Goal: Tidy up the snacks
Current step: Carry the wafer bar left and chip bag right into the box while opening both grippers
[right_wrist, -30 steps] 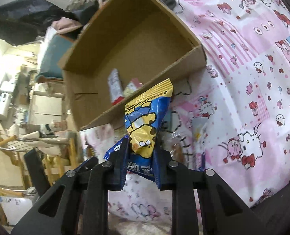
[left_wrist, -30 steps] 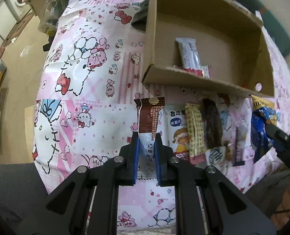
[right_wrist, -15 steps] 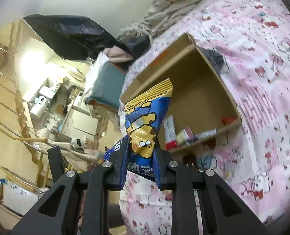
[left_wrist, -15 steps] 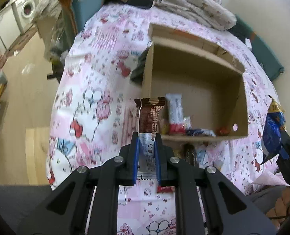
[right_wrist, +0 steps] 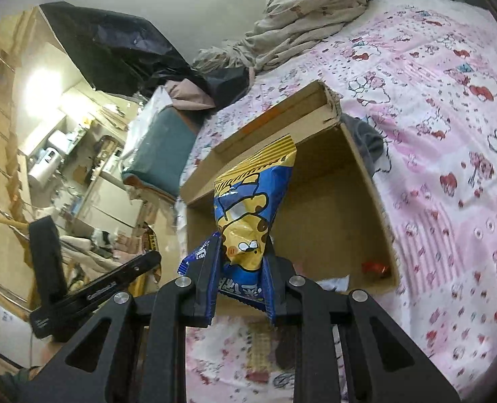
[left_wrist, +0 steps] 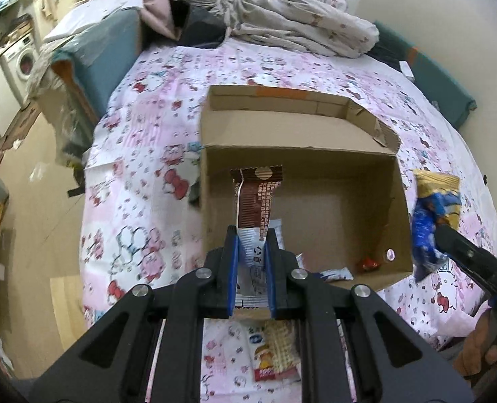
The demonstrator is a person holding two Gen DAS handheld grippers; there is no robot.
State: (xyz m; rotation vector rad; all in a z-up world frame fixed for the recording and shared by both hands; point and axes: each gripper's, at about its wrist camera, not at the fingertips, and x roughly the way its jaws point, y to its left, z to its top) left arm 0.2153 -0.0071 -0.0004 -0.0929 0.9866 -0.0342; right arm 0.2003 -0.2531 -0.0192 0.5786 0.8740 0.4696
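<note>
My left gripper (left_wrist: 252, 245) is shut on a brown and white snack bar (left_wrist: 257, 198) and holds it above the near part of the open cardboard box (left_wrist: 211, 201). My right gripper (right_wrist: 241, 252) is shut on a blue and yellow snack bag (right_wrist: 253, 201), held up over the near left part of the same box (right_wrist: 369, 181). The bag also shows at the box's right side in the left wrist view (left_wrist: 433, 208). Inside the box lie a red candy (left_wrist: 367, 263) and a few small packets (left_wrist: 335, 273).
The box sits on a pink cartoon-print bedsheet (left_wrist: 137, 154). More snack packets (left_wrist: 272, 352) lie on the sheet in front of the box. Crumpled bedding (left_wrist: 299, 23) is piled at the bed's far end. A teal cushion (left_wrist: 104, 50) sits left.
Both grippers rose from the row of snacks on the sheet and moved forward over the box, each carrying its snack. The view now looks down into the box.
</note>
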